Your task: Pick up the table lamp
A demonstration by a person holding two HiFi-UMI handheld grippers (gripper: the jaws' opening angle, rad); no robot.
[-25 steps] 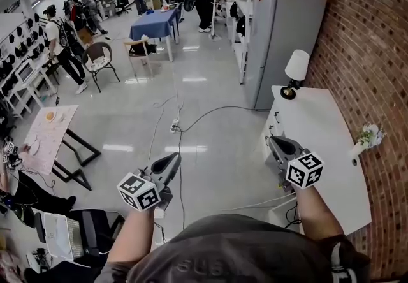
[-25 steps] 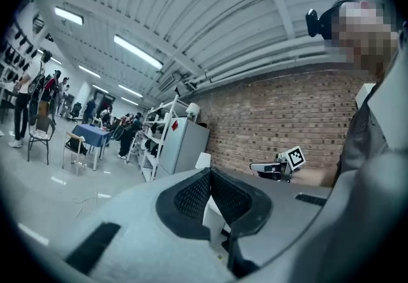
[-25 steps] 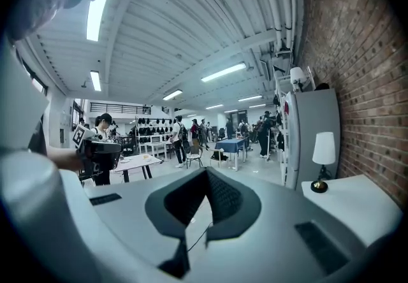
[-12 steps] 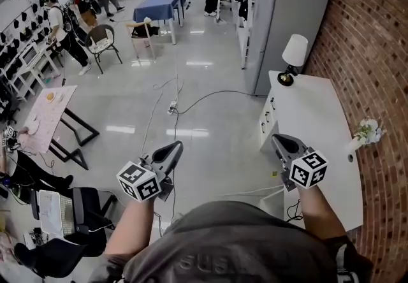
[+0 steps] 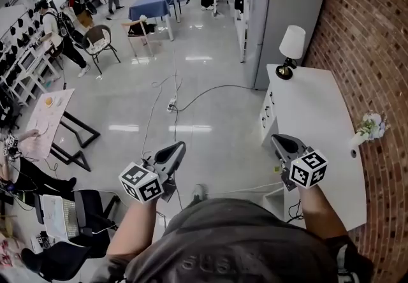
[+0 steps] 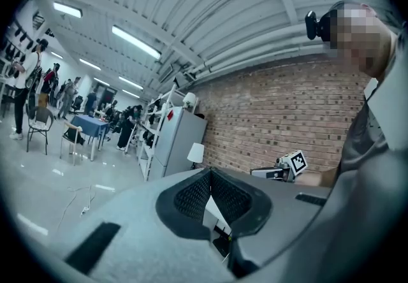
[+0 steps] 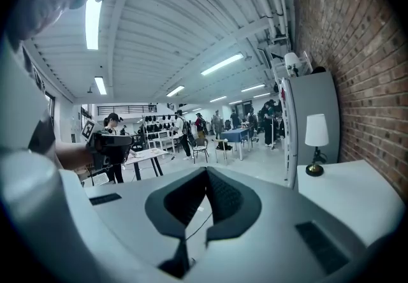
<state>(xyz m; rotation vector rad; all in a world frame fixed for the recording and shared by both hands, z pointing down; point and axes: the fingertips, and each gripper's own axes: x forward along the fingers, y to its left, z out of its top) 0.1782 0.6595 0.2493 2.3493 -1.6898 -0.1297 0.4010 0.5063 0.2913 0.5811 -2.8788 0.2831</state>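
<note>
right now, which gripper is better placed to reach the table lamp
Right, probably. The right gripper is at the white table where the table lamp stands; the left gripper hangs over the floor, farther off.

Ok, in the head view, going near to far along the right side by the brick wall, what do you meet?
First the right hand-held gripper → table lamp at the far end of the white table → grey cabinet.

Legible text: none confirmed.
Left hand-held gripper and right hand-held gripper, marker cubes: black-and-white square codes only, no letters or digits.
Person's dark shirt: faint raised lettering, too dim to read.
</note>
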